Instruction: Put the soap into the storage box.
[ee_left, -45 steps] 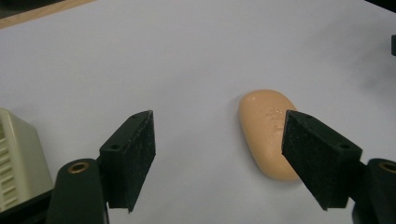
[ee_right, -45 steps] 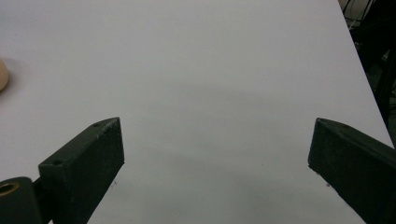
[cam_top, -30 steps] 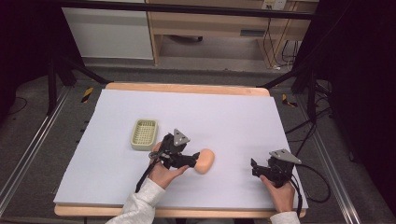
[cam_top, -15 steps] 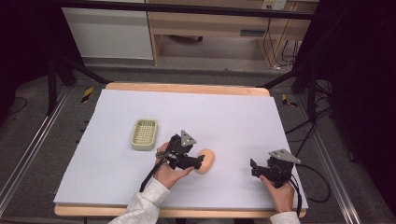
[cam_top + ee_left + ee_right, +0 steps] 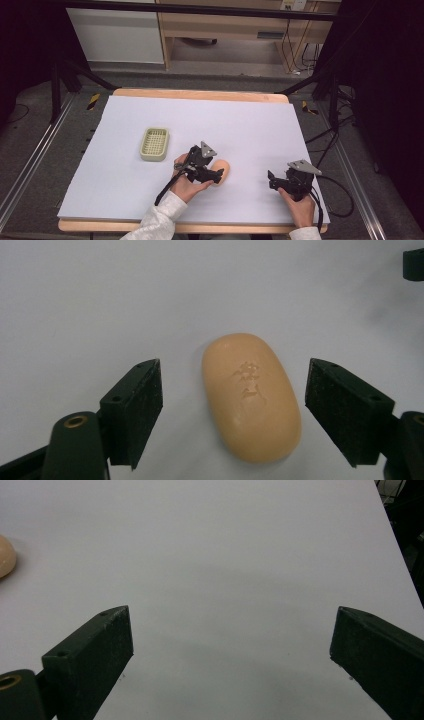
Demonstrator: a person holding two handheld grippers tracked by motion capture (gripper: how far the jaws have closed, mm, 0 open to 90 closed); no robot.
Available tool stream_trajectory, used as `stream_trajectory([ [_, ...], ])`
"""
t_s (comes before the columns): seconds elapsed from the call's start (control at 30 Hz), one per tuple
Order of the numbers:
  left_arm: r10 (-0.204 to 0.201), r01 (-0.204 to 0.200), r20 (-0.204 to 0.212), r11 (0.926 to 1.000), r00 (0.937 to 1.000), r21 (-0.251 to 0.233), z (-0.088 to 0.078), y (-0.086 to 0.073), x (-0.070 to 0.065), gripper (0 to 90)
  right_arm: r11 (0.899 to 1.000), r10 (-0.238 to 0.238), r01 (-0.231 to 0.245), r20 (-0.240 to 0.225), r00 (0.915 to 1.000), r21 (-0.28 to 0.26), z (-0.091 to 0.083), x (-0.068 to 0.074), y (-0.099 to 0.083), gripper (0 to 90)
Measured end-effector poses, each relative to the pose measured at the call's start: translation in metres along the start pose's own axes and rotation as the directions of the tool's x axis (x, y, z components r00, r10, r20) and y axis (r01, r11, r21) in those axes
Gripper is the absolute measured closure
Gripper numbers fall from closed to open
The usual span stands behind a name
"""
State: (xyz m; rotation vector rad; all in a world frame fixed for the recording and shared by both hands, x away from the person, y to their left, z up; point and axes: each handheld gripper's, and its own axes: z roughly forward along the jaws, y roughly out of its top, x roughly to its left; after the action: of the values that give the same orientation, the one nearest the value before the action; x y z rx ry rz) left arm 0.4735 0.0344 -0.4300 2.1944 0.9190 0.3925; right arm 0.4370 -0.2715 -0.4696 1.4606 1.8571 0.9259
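A peach oval soap bar point(image 5: 251, 396) with a stamped mark lies flat on the white table cover. My left gripper point(image 5: 234, 385) is open, one jaw on each side of the bar, neither touching it. In the high view the soap bar point(image 5: 222, 170) pokes out just right of the left gripper point(image 5: 212, 175), held in a white-sleeved hand. My right gripper point(image 5: 274, 181) rests near the front right, open, with bare cover between its jaws point(image 5: 232, 635). The soap bar point(image 5: 6, 556) shows at that view's left edge.
A pale green ribbed soap dish point(image 5: 154, 144) sits left of the left gripper, about a hand's width away. The white cover point(image 5: 240, 125) spans a wooden table with its edges close at the front and right. Cables trail off the right side.
The left gripper has slid right, so its open jaws now straddle the soap. The right gripper and the dish have stayed put.
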Motion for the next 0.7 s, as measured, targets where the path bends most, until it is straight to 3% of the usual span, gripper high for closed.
stream_trajectory([
  [0.7, -0.004, 0.004, 0.004, 0.9961, 1.0, 0.088, 0.03, 0.003, -0.009, 23.3, 1.0, 0.0, 0.0, -0.005, 1.0, 0.004, 0.0, 0.0, 0.0, 4.1],
])
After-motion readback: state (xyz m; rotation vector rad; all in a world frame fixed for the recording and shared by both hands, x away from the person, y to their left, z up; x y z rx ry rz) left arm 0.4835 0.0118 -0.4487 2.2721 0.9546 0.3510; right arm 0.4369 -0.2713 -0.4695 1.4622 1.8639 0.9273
